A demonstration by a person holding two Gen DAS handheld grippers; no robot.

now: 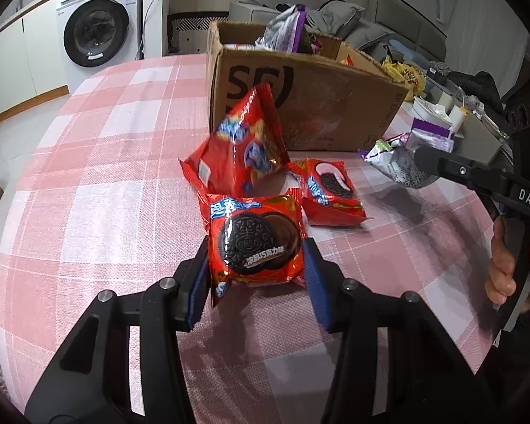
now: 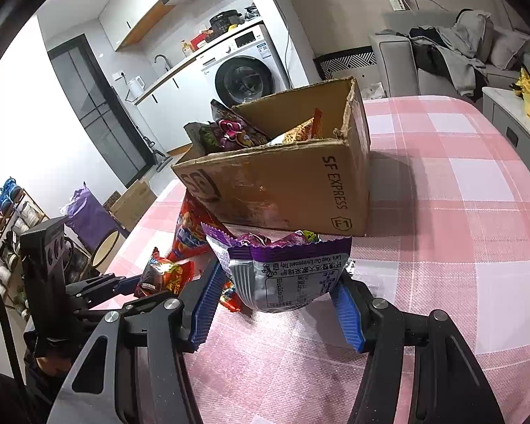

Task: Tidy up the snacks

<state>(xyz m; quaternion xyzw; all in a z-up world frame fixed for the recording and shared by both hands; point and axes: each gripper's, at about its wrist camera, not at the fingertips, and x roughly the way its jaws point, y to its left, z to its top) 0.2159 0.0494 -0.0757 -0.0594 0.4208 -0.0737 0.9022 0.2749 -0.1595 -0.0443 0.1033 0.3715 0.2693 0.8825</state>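
Observation:
My left gripper is shut on a red Oreo packet, held just above the pink checked tablecloth. Two more red Oreo packets lie beyond it: one leans on the cardboard box, one lies flat. My right gripper is shut on a purple and silver snack bag, also seen in the left wrist view. The open box holds several snack bags.
A washing machine and cabinets stand beyond the table's far left edge. A sofa with clothes is behind the box. A side table with a yellow bag and clutter is at the right.

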